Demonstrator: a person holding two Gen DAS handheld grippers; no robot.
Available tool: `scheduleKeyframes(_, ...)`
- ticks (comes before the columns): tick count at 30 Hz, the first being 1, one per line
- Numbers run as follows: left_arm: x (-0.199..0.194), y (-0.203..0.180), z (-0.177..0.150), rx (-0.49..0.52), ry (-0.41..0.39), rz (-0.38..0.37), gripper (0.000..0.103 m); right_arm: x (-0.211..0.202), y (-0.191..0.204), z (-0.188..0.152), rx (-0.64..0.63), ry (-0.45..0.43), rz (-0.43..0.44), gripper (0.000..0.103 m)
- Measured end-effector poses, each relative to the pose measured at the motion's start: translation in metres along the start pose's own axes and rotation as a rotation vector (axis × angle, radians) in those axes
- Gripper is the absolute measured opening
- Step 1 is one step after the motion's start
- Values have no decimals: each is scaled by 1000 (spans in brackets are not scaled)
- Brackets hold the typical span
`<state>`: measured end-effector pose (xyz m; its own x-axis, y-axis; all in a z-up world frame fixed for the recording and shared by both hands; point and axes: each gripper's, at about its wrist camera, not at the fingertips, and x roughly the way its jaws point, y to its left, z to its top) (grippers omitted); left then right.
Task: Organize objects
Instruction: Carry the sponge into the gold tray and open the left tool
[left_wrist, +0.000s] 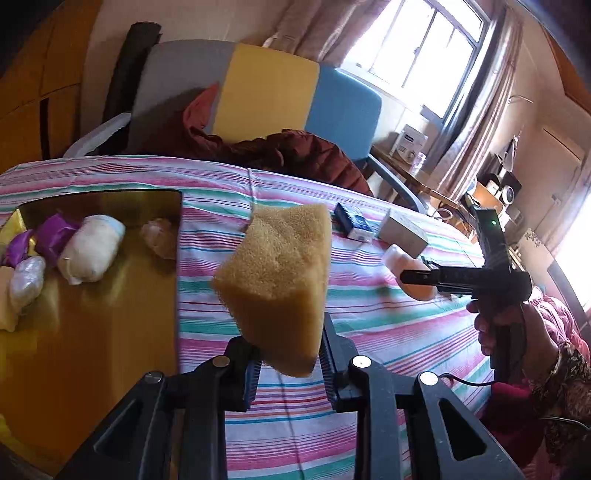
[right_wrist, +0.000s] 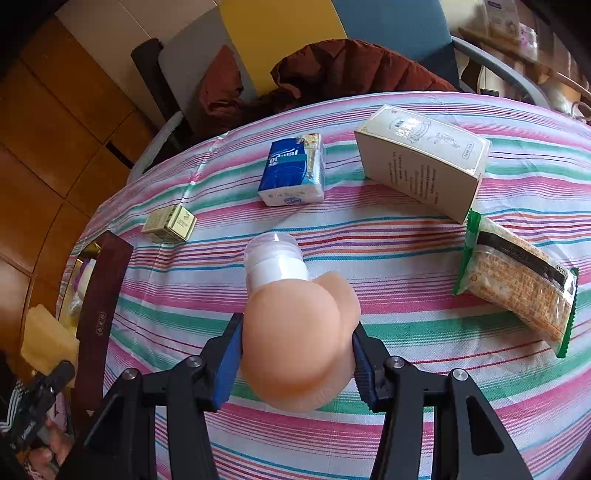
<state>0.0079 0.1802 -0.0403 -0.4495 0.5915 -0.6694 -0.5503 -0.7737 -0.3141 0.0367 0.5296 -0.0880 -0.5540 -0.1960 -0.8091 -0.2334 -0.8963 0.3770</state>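
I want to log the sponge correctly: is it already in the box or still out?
Out: the left gripper holds the sponge in the air beside the box.

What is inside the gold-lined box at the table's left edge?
In the gold-lined box lie a white bundle, purple wrapped pieces, a silvery packet and a pale lump. Its left part is cropped out of view.

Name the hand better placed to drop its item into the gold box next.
Left. The left gripper holds the sponge right beside the gold box. The right gripper grips the peach bottle over mid-table, farther from the box.
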Motion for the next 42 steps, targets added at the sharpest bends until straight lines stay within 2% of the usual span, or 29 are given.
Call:
scheduleKeyframes(4,-15,38,6,-41,-2,76,27,-3,2,0,-12,-13,2,53)
scheduleKeyframes(7,-18,70,10,-95,28,122,27,-2,1,-1,-4,-10,7,53)
scheduleKeyframes(12,-9,120,5,-205,149,210,27,-1,-1,-1,5,-7,7,53)
scheduleKeyframes(14,-7,134,3,-247,175,224,27,-1,-1,0,6,-10,8,53)
scheduleKeyframes(17,0,148,-1,-279,224,244,32,-3,-1,1,5,-18,16,53)
scheduleKeyframes(19,0,153,-1,-296,222,298,42,-3,0,1,2,-20,23,53)
scheduleKeyframes(21,-2,155,-1,-314,203,319,45,-4,2,0,-5,-23,25,54)
scheduleKeyframes(26,-12,156,-3,-326,131,294,47,-6,8,0,-29,-39,35,54)
scheduleKeyframes(29,-21,157,-4,-336,65,303,47,-12,13,0,-53,-75,47,54)
scheduleKeyframes(31,-23,154,-1,-326,29,277,47,-18,18,0,-78,-107,61,54)
scheduleKeyframes(32,-23,154,0,-316,27,264,42,-21,20,0,-91,-121,66,54)
scheduleKeyframes(35,-12,150,13,-277,51,231,36,-26,29,0,-128,-145,73,54)
scheduleKeyframes(37,-7,149,15,-250,76,210,36,-28,35,0,-132,-148,82,54)
scheduleKeyframes(39,7,147,17,-224,144,189,36,-30,41,2,-120,-141,112,54)
scheduleKeyframes(42,8,148,15,-236,141,209,36,-36,59,-1,-115,-149,164,54)
